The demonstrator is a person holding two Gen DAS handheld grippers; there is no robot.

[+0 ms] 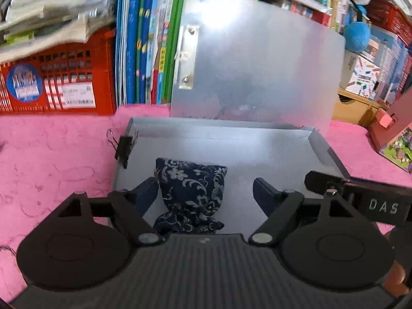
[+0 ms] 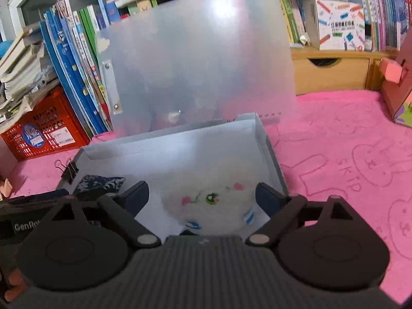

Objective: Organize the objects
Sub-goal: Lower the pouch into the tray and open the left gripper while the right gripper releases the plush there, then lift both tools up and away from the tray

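Box (image 1: 322,152) of translucent grey plastic sits open on the pink bunny-print cover (image 2: 347,154), its frosted lid (image 1: 257,64) standing upright at the back against the bookshelf. One box, one lid, two items inside, one clip. White plush toy (image 2: 211,200) with an embroidered face lies on the box floor toward the right, between the right gripper (image 2: 202,195) fingers, which stand wide apart and don't look to be pressing it. Navy floral pouch (image 1: 191,193) lies on the floor toward the left, between the left gripper (image 1: 206,190) fingers, also spread; the left one is just beside the pouch, contact unclear, the right one well clear. My read: both items are dropped in and released, so the loading step looks done. Left to do, as far as I can judge: pull both grippers back, fold the lid down, maybe secure it. One black binder clip (image 1: 123,146) is clamped on the left wall rim. Red crate (image 1: 64,82) and books behind look like background, not part of this.
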